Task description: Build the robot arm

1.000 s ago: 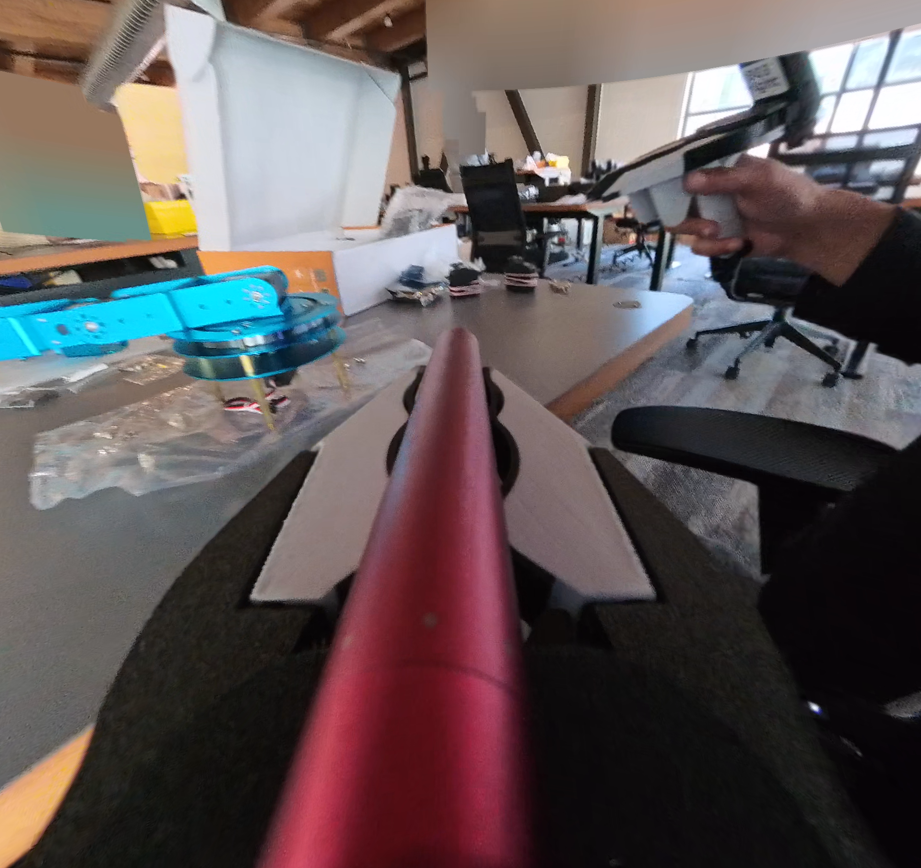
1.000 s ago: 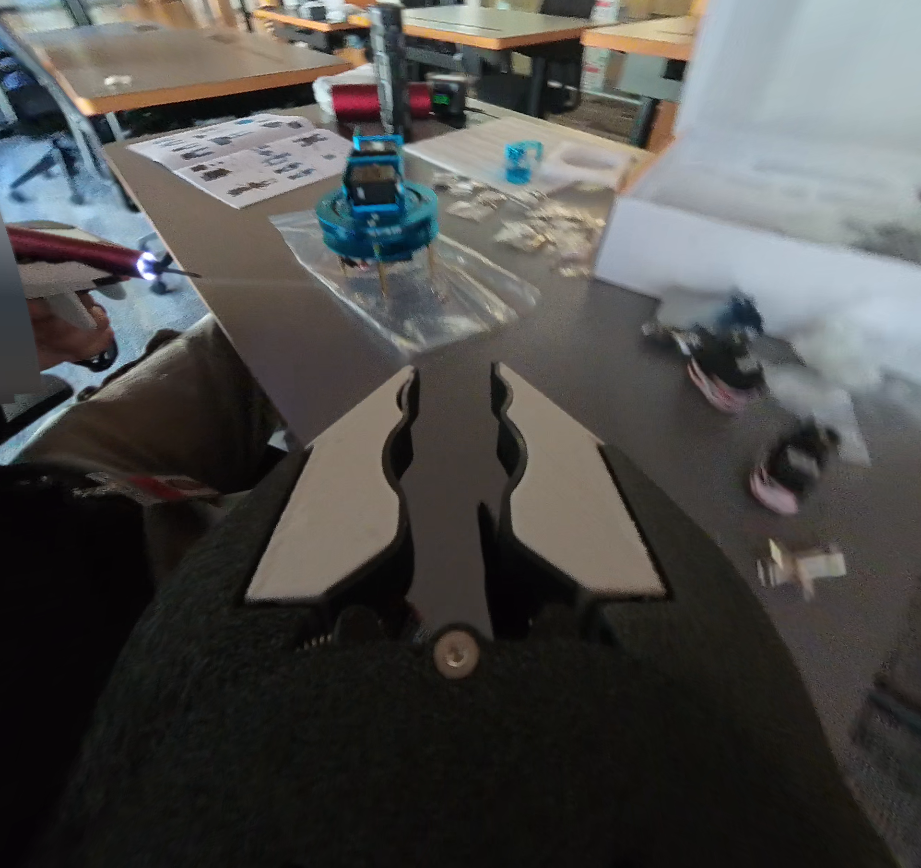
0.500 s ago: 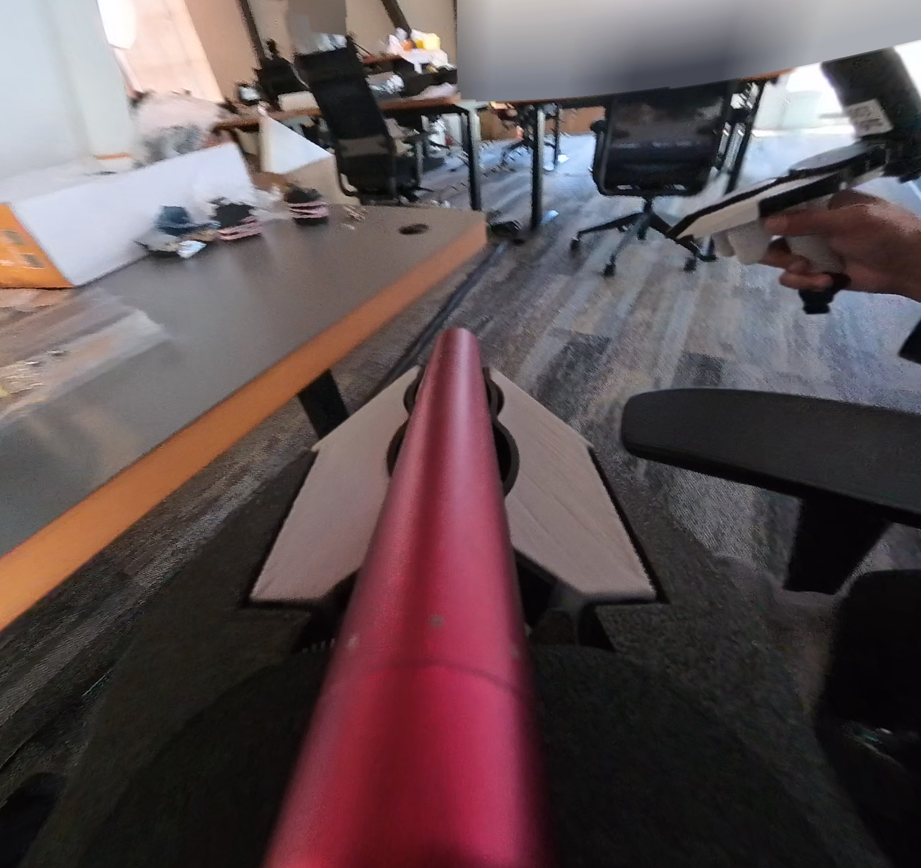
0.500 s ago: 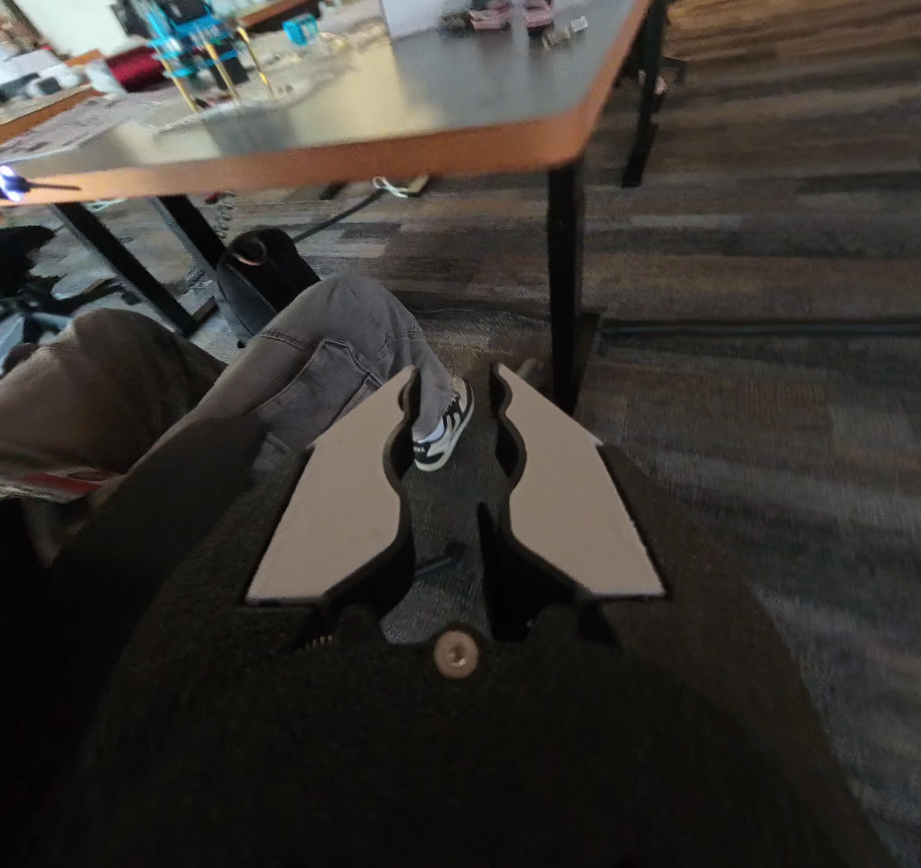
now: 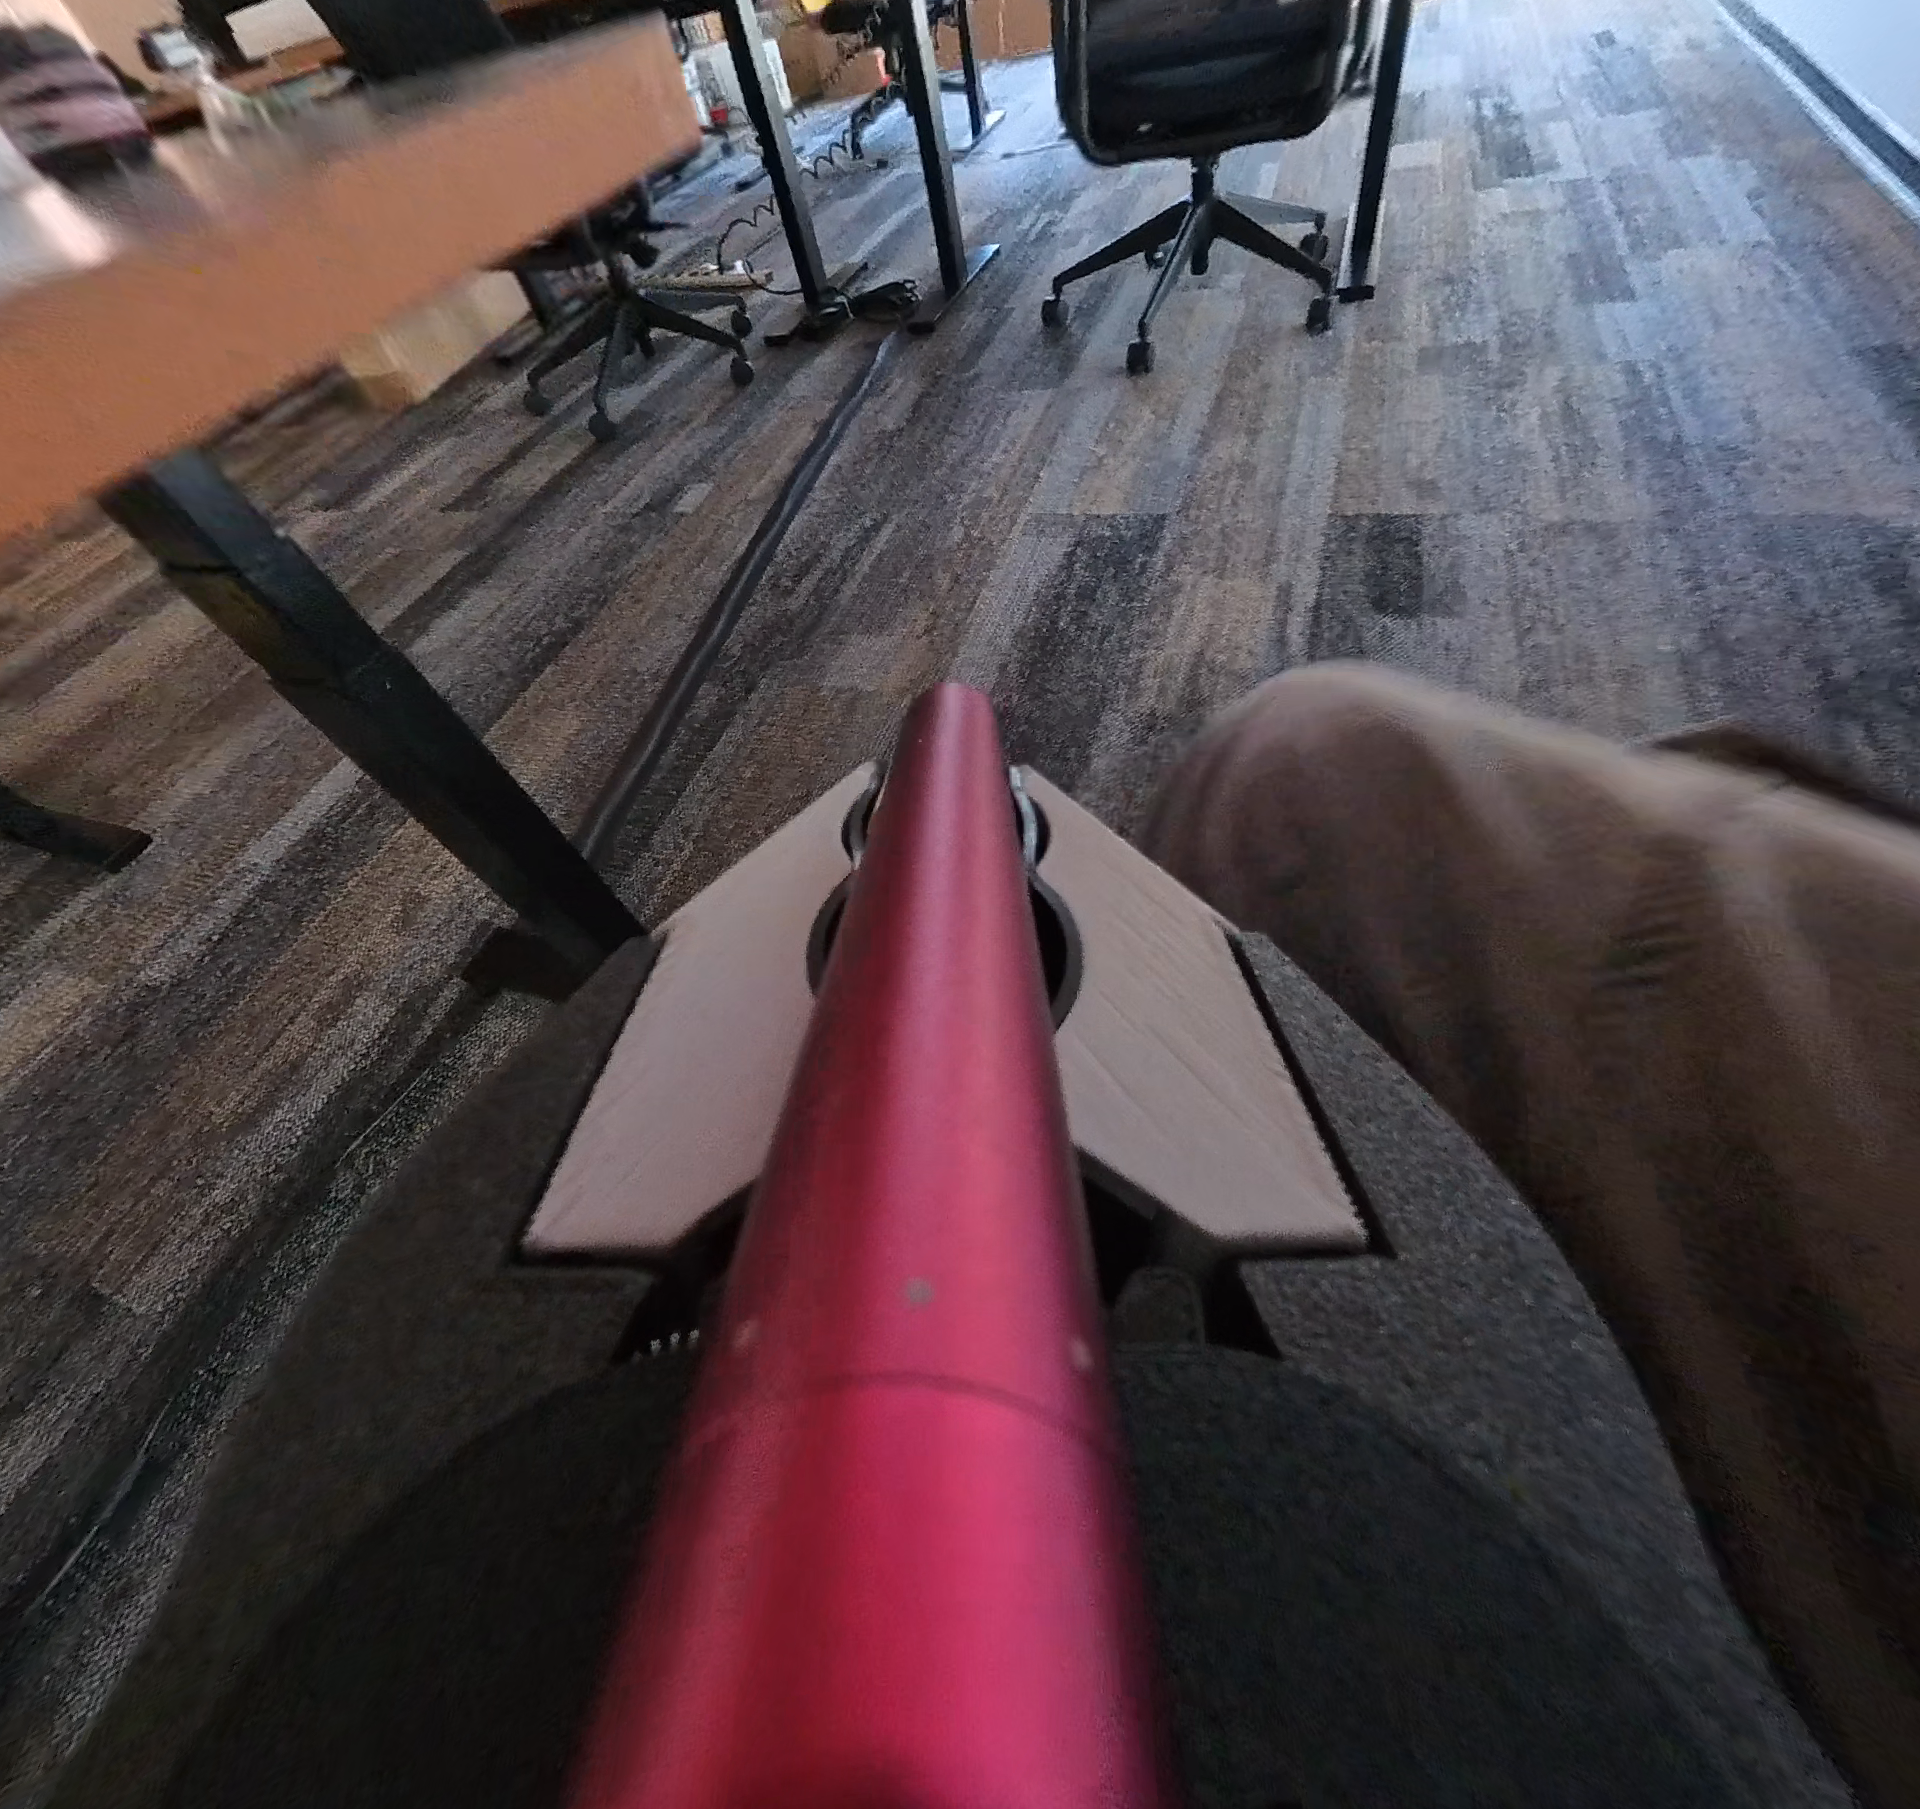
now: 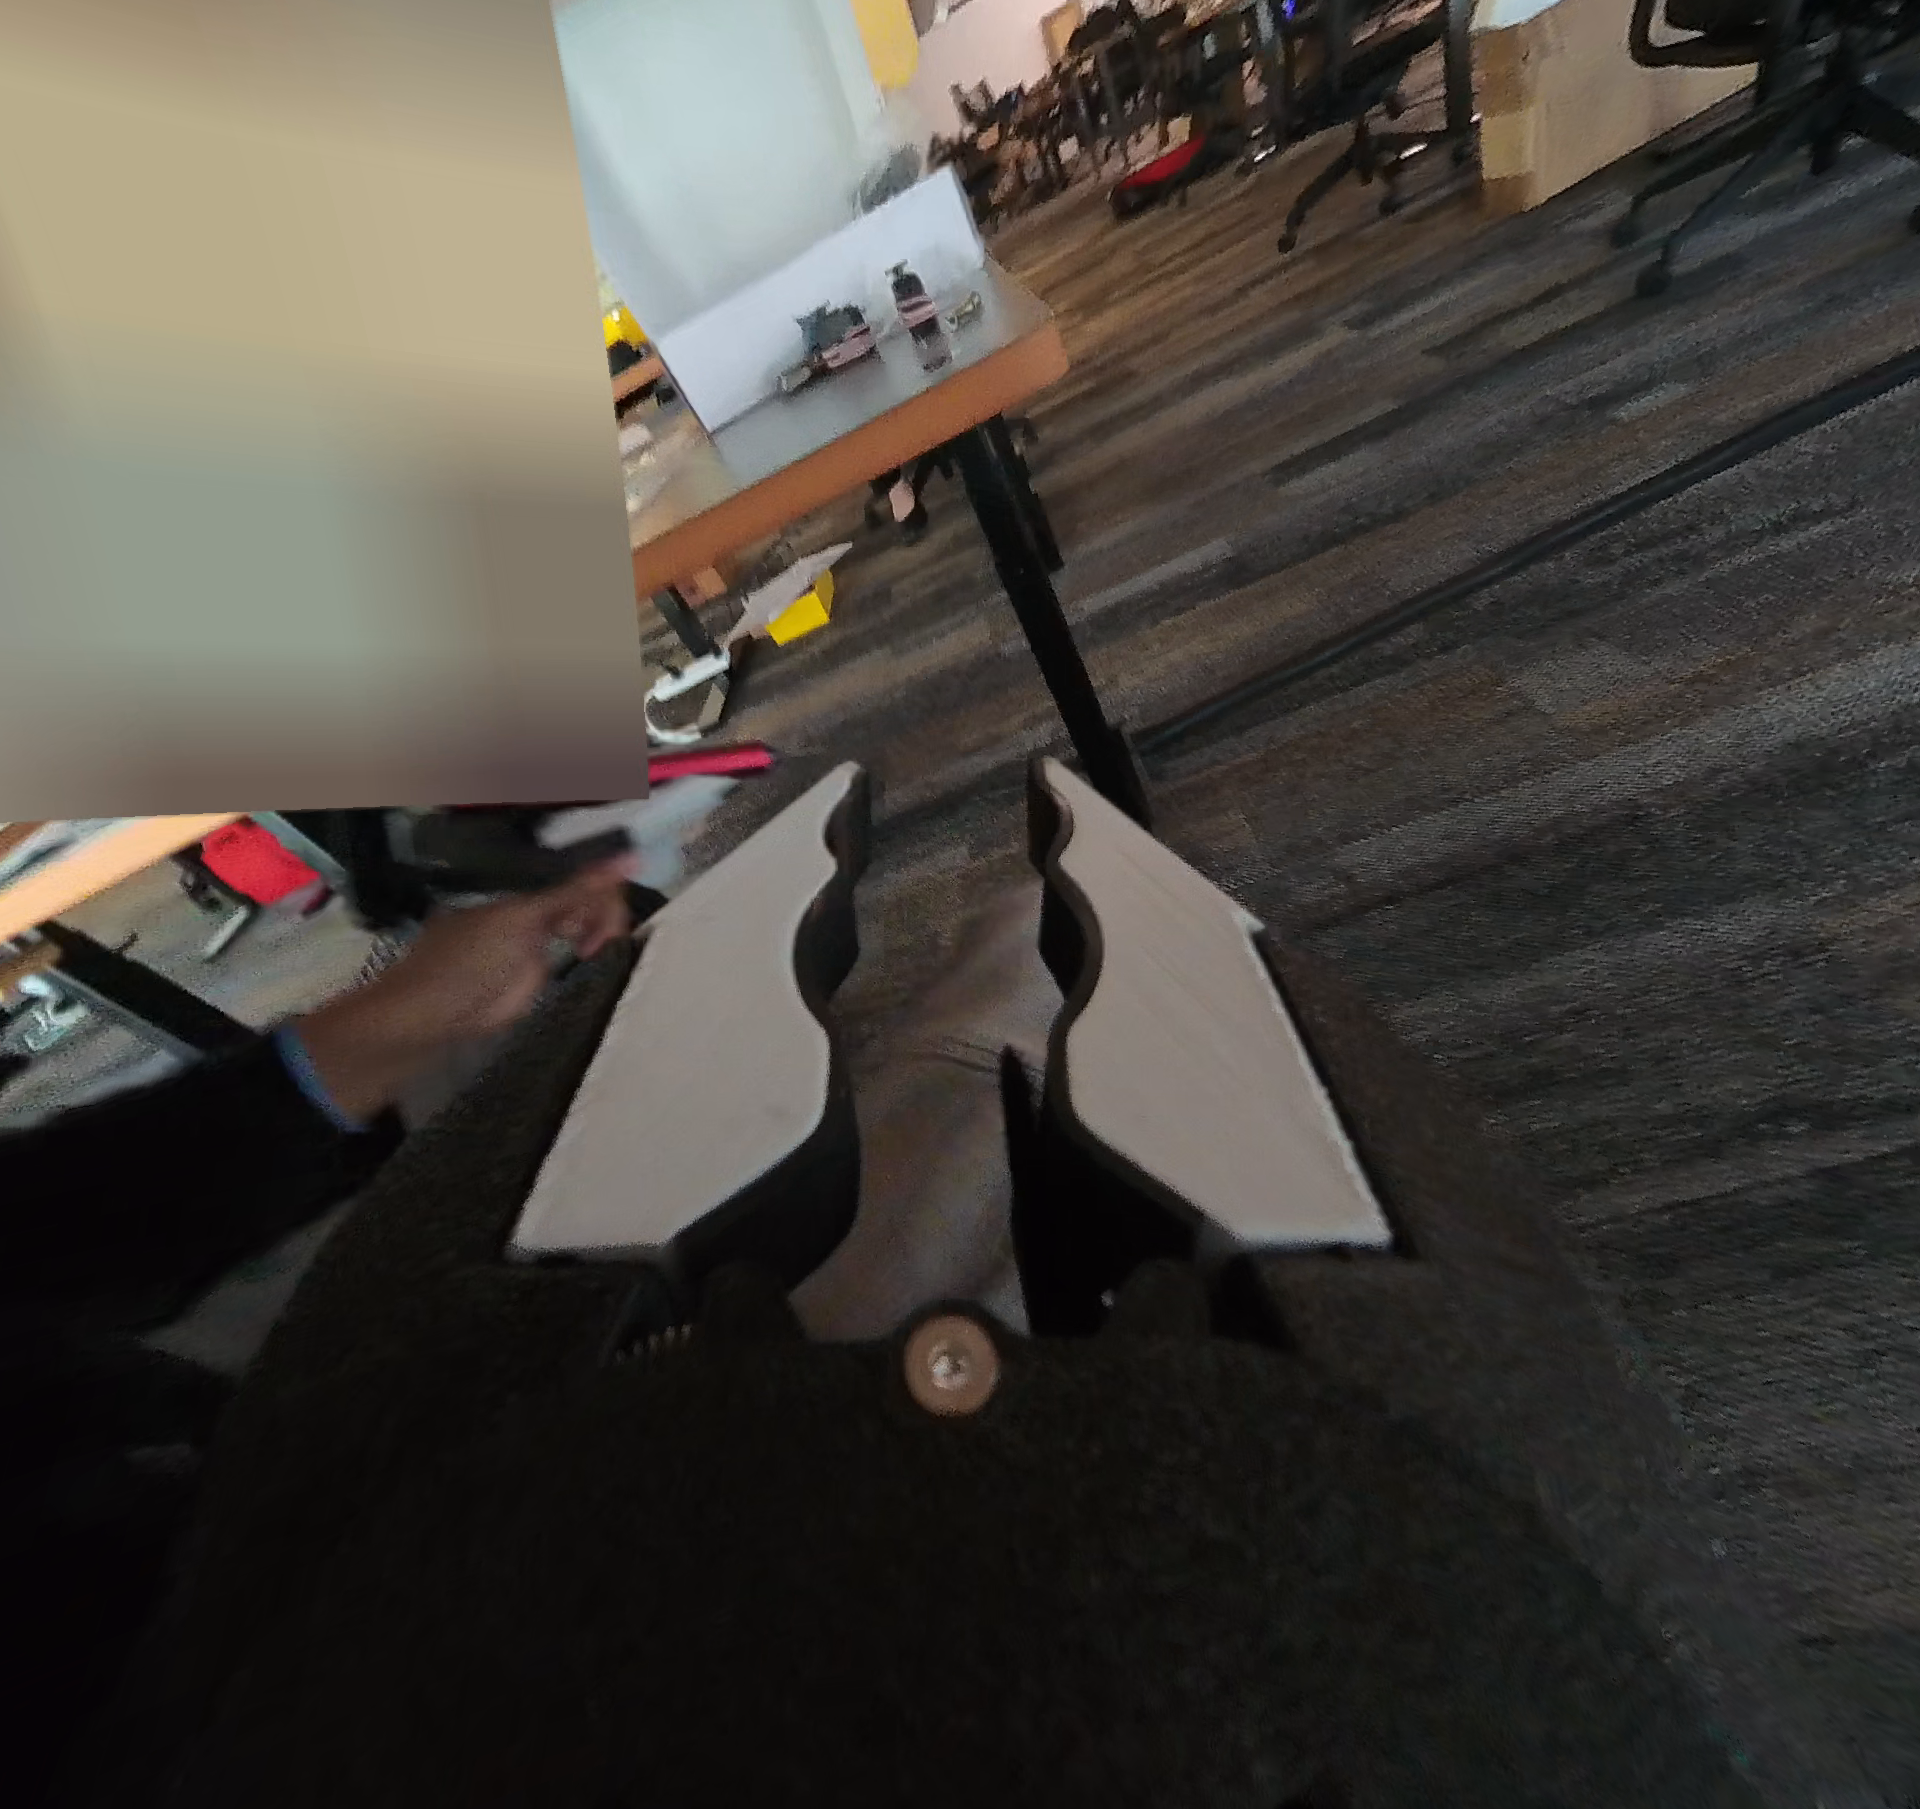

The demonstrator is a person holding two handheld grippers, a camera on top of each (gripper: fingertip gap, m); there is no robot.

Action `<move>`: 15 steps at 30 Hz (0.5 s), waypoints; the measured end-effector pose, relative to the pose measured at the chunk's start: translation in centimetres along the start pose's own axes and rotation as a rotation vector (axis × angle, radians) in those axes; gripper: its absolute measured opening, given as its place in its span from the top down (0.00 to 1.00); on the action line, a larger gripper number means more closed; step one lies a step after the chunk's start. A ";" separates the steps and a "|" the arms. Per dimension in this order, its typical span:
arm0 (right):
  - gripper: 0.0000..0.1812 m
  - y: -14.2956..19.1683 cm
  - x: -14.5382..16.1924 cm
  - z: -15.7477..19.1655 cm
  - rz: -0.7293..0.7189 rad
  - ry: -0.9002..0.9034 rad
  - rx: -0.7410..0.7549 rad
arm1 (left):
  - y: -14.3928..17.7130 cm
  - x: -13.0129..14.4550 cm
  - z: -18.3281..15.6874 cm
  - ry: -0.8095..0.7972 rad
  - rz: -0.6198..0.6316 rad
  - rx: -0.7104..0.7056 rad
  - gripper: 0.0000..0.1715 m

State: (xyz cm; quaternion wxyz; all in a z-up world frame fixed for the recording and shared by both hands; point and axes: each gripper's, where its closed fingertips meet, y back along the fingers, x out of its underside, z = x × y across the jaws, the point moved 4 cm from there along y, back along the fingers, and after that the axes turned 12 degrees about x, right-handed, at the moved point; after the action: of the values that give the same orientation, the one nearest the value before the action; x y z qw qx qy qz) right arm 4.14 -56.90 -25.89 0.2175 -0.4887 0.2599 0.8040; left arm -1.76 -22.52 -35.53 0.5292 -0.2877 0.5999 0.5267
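My left gripper [image 5: 948,803] is shut on a red electric screwdriver [image 5: 914,1188], whose barrel runs forward between the fingers and points down at the carpet. A person's knee in tan trousers [image 5: 1507,980] lies just right of it. My right gripper [image 6: 948,814] is open and empty, held low over the floor and a trouser leg [image 6: 935,1084]. In the right wrist view the other gripper with the red screwdriver [image 6: 712,762] shows at the left, held by a hand [image 6: 468,980].
A desk with an orange edge [image 5: 312,232] and black leg [image 5: 364,699] stands at the left. In the right wrist view its top [image 6: 862,409] bears a white box [image 6: 821,305] and small black parts [image 6: 914,305]. Office chairs [image 5: 1195,97] stand on the carpet [image 5: 1351,471]. A black cable strip [image 5: 748,564] crosses the floor. About 35 centimeters separates my left fingertips from my right.
Both grippers have swung away from the desk and dropped low over the carpet and the person's lap. The left still grips the red screwdriver; the right stays open.
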 end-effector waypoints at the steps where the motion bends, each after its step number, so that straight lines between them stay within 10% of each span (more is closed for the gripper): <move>1: 0.83 0.4 0.3 0.7 -0.011 -0.016 0.013 | -1.7 1.6 0.7 0.001 0.005 -0.006 0.88; 15: 0.86 3.8 4.7 -5.6 0.062 0.139 0.416 | -36.5 35.9 -2.8 0.218 0.323 0.271 0.88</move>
State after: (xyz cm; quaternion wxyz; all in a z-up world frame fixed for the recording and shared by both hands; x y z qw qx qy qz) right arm 3.62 -62.95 -31.48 0.2704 -0.4794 0.4494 0.7037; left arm 20.41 -27.70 -81.49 0.4041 -0.1693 0.7569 0.4850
